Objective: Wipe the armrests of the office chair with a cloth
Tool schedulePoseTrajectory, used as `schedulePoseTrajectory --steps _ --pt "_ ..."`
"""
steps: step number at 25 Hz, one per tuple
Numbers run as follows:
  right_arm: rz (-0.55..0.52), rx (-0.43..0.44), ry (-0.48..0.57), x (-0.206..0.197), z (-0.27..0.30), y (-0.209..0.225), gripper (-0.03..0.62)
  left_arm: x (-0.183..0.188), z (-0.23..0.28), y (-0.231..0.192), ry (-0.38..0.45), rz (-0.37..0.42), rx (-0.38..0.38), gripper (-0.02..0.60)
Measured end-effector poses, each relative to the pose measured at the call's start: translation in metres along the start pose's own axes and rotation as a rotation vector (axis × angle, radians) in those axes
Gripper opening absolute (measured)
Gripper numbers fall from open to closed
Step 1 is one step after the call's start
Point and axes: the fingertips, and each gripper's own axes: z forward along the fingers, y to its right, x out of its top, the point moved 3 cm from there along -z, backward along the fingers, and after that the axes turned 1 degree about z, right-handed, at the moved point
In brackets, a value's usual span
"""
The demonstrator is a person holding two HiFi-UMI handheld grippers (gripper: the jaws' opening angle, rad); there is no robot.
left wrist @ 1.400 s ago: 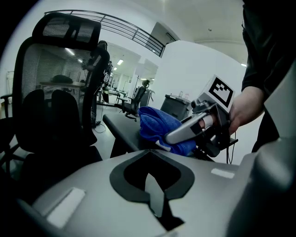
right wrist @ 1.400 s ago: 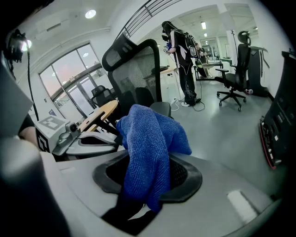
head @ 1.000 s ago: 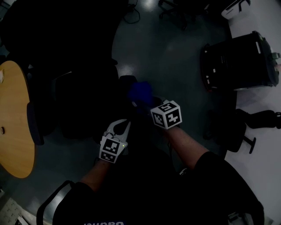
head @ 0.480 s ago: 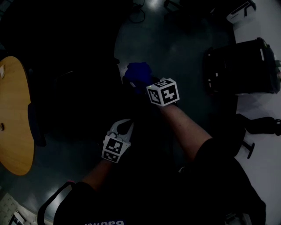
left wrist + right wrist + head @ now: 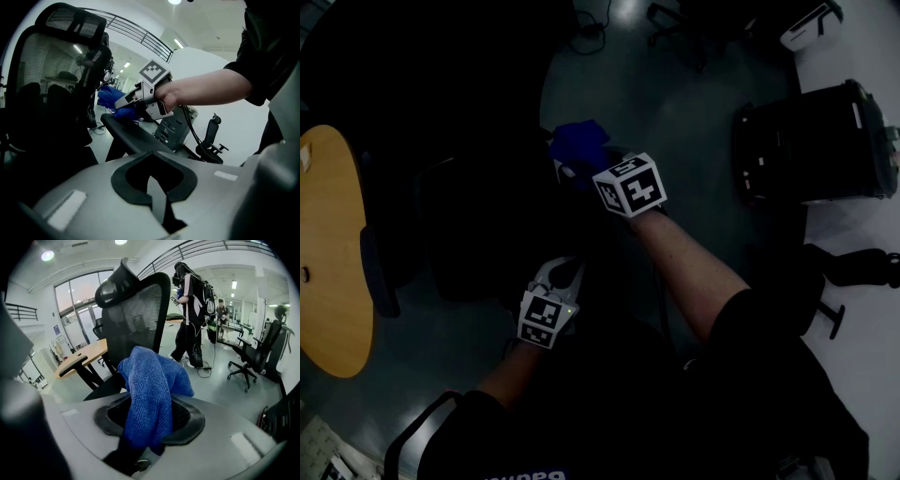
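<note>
Head view, left to right: the left hand-held gripper (image 5: pixel 569 269) is pinched together on nothing, beside the office chair's armrest (image 5: pixel 129 133). The right hand-held gripper (image 5: pixel 570 171) clamps the blue cloth (image 5: pixel 577 142) onto that armrest's far end.

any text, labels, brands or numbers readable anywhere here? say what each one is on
No text can be read with confidence.
White print on the person's black shirt: cut off at the frame edge, unreadable.
Near marker cube and far marker cube: square patterns only, no letters.
Pale labels on the black case: too small to read.
Blue sign on the window: too small to read.
</note>
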Motion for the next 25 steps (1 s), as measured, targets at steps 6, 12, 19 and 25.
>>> schedulePoseTrajectory --steps 6,12,19,25 --pt "-0.108 0.035 -0.008 -0.014 -0.013 -0.033 0.181 -0.002 -0.005 -0.002 -0.006 -0.022 0.004 0.018" --pt "-0.261 0.016 -0.074 -0.03 -0.007 -0.051 0.181 -0.014 -0.009 0.005 -0.02 -0.034 -0.032 0.018" --pt "-0.402 0.044 -0.118 -0.046 -0.02 -0.078 0.181 -0.015 -0.006 0.006 0.004 -0.053 -0.048 0.02" --pt "-0.408 0.093 -0.146 -0.085 -0.048 -0.105 0.181 -0.018 -0.009 0.006 0.006 -0.061 -0.054 0.02"
